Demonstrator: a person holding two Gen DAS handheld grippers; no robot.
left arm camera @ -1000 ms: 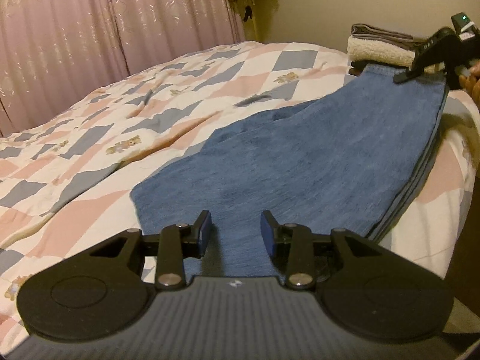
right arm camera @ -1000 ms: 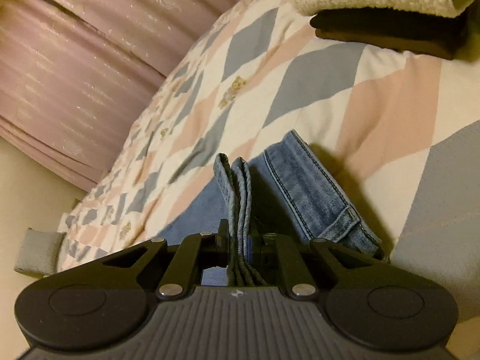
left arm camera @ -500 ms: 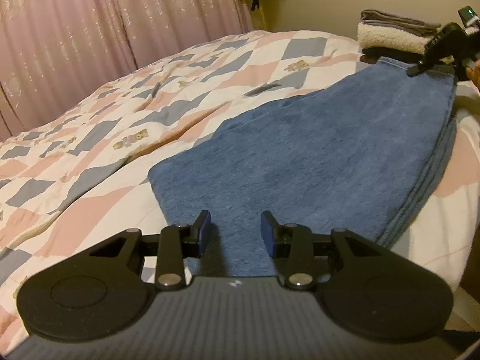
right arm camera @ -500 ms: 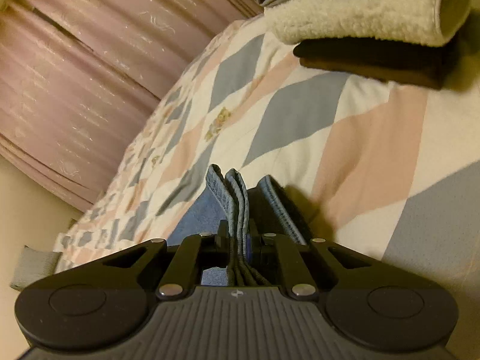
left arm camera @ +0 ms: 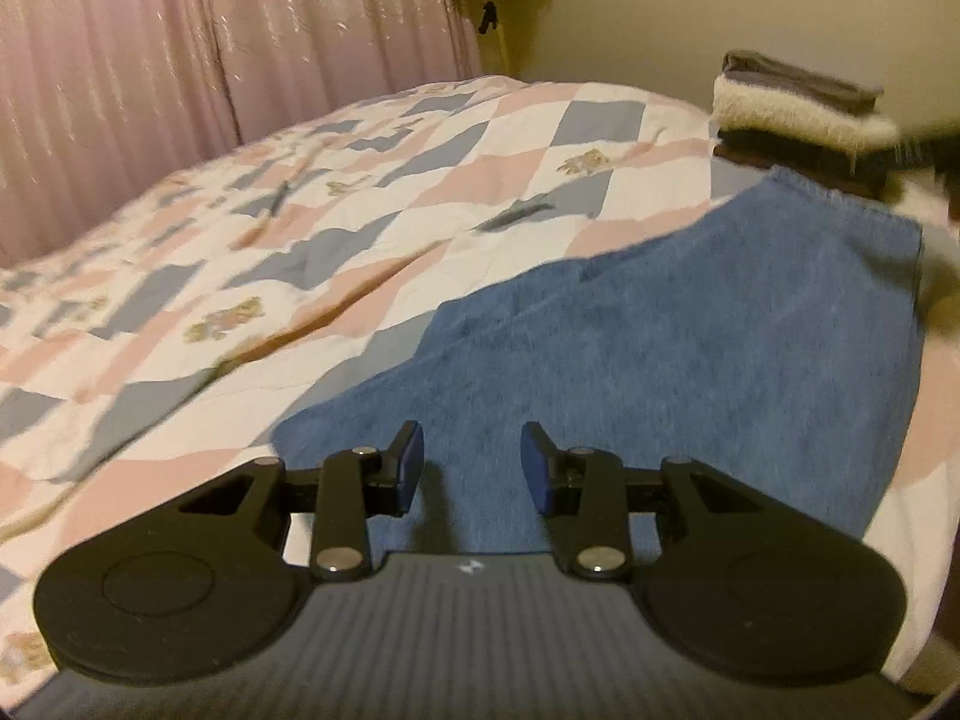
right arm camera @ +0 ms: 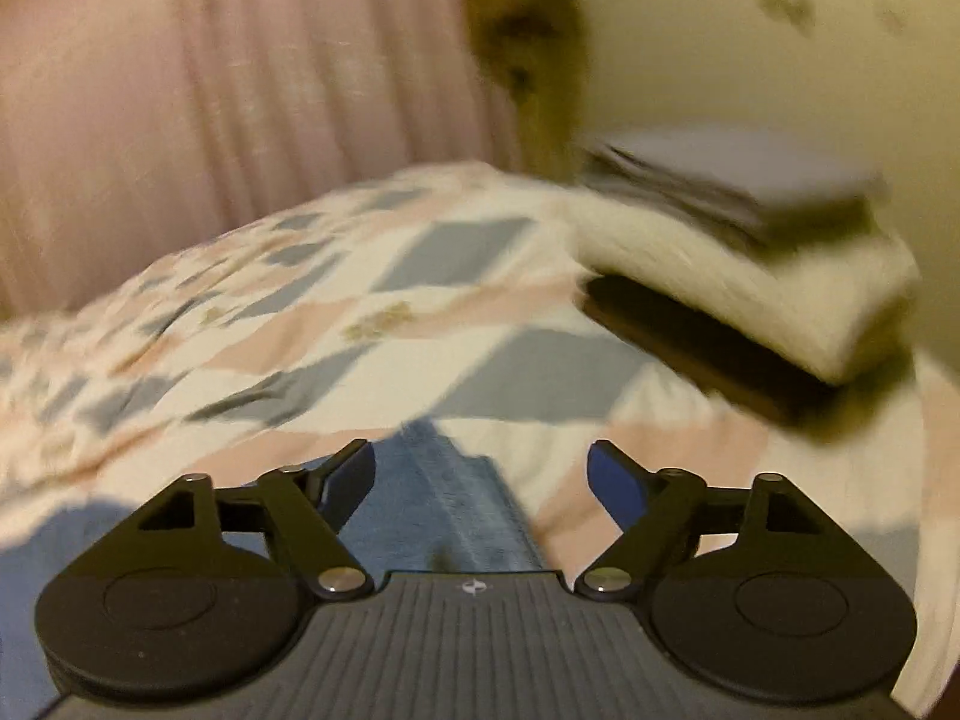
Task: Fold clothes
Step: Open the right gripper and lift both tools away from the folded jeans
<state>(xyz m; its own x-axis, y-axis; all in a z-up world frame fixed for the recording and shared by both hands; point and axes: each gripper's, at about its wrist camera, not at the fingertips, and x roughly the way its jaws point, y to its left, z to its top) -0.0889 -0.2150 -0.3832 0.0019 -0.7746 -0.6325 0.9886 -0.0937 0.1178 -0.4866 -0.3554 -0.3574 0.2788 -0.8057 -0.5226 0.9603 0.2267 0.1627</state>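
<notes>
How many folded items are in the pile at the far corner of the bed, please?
3: a grey one on top, a fluffy white one in the middle, a dark one underneath. More may be hidden.

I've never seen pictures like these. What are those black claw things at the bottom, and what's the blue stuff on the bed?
Those are two grabbing tools that a person holds, one in each hand. Each has a little camera looking out along its two fingers, so each picture comes from one tool. The left gripper is open and holds nothing. The right gripper is open too. The blue stuff is a pair of jeans, lying flat on the patchwork quilt, waiting to be folded. Behind them sits a pile of folded clothes.
</notes>
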